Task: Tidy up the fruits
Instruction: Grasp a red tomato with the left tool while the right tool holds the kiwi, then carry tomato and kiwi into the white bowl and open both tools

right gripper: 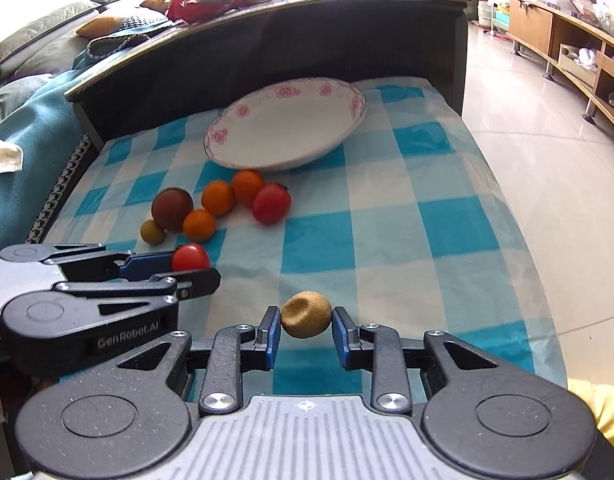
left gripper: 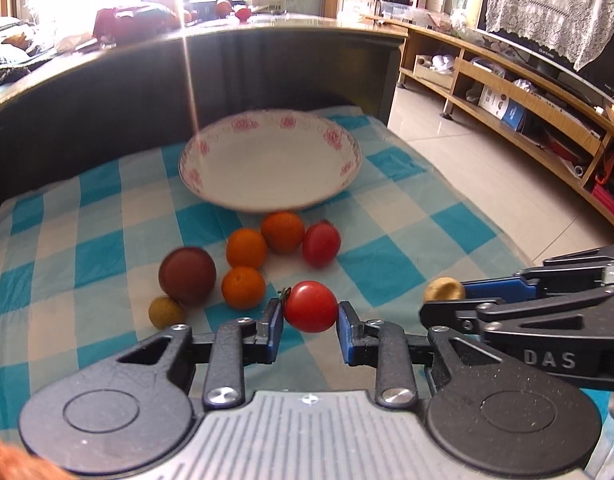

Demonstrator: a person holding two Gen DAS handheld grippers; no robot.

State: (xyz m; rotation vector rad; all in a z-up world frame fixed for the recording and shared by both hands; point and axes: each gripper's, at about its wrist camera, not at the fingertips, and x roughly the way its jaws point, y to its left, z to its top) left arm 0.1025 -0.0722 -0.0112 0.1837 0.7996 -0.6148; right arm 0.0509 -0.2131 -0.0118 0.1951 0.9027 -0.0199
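Note:
My left gripper [left gripper: 310, 309] is shut on a red tomato [left gripper: 311, 306], just above the blue checked cloth [left gripper: 387, 268]. A small brown dented fruit [right gripper: 306, 314] sits pinched between the blue pads of my right gripper [right gripper: 306, 322], which is shut on it. In the left wrist view the right gripper [left gripper: 441, 294] comes in from the right. On the cloth lie three oranges [left gripper: 246, 249], a second red tomato [left gripper: 321, 244], a dark maroon fruit [left gripper: 187, 276] and a small yellow-green fruit [left gripper: 165, 312]. Behind them stands a white plate with pink flowers [left gripper: 235, 196], with nothing in it.
A dark raised board [left gripper: 127, 92] runs behind the plate, with more fruit and clutter on its top. Tiled floor [left gripper: 467, 160] and a wooden shelf unit [left gripper: 527, 92] lie to the right. A sofa with teal fabric [right gripper: 23, 120] is at the left.

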